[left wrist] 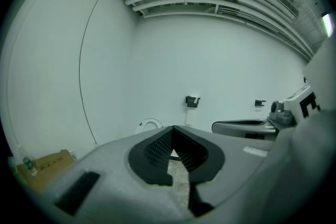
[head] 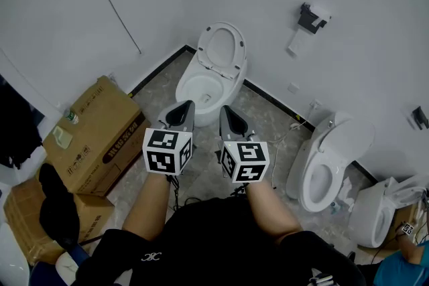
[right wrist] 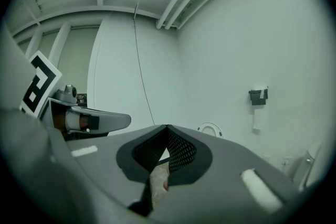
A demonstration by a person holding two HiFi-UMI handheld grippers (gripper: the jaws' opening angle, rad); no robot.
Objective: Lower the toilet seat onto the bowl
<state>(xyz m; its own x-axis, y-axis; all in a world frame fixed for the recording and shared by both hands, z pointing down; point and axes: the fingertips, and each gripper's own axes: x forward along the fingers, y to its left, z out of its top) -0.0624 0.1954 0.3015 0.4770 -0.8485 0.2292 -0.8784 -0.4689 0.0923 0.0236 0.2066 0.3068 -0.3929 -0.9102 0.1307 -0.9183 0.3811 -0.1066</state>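
With left claw (head: 188, 105) and right claw (head: 224, 110) closed on nothing, short of the raised toilet seat (head: 204, 49): danger of slamming it onto the bowl (head: 191, 80) by too hard a push.

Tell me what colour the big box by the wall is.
Brown; the box shows best in the head view.

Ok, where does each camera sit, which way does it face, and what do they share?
Head view: on the person's head, steeply down at the raised toilet seat; forearms, left tool and right tool show.
Left gripper view: on the left tool, nearly level along its shut jaws toward the wall; right tool at right.
Right gripper view: on the right tool, same heading; left tool at left.
Shared: all three catch the toilet seat and the paper holder.
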